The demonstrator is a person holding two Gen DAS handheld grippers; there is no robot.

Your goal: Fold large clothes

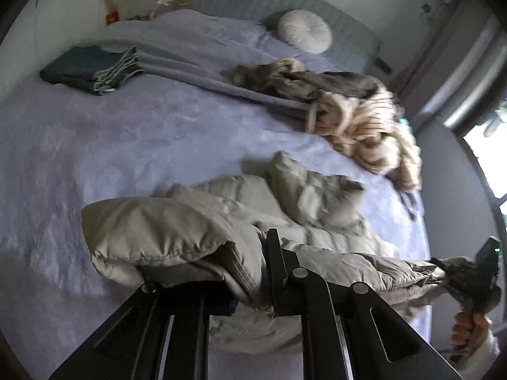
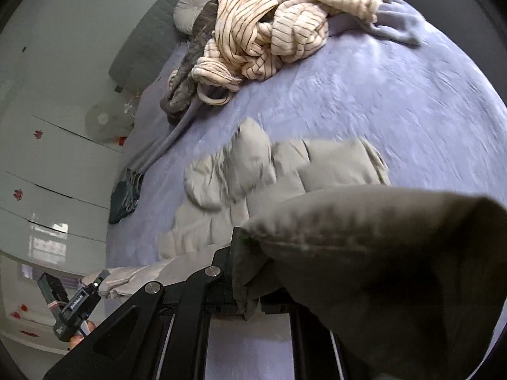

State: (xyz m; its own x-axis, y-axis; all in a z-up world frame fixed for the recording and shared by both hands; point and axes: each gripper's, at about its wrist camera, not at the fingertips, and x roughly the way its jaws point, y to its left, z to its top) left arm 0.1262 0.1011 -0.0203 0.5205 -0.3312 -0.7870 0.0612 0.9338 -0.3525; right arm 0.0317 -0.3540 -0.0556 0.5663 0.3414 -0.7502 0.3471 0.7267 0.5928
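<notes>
A beige puffer jacket (image 1: 177, 231) hangs stretched between both grippers, its lower part still lying crumpled on the lilac bed cover (image 1: 95, 158). My left gripper (image 1: 258, 266) is shut on one edge of the jacket; fabric drapes over and hides its left finger. Far right in this view, the right gripper (image 1: 469, 272) pinches the jacket's other end, a hand (image 1: 469, 329) below it. In the right wrist view my right gripper (image 2: 250, 272) is shut on a fold of the jacket (image 2: 380, 253), which covers its right finger. The left gripper (image 2: 92, 288) shows at lower left holding the far corner.
A heap of cream striped and grey clothes (image 1: 364, 126) (image 2: 269, 31) lies beyond the jacket. Folded dark garments (image 1: 85, 66) sit at the bed's far left, near a round white cushion (image 1: 304, 31) and grey headboard. White wardrobe doors (image 2: 47, 174) flank the bed; a window (image 1: 488, 145) is right.
</notes>
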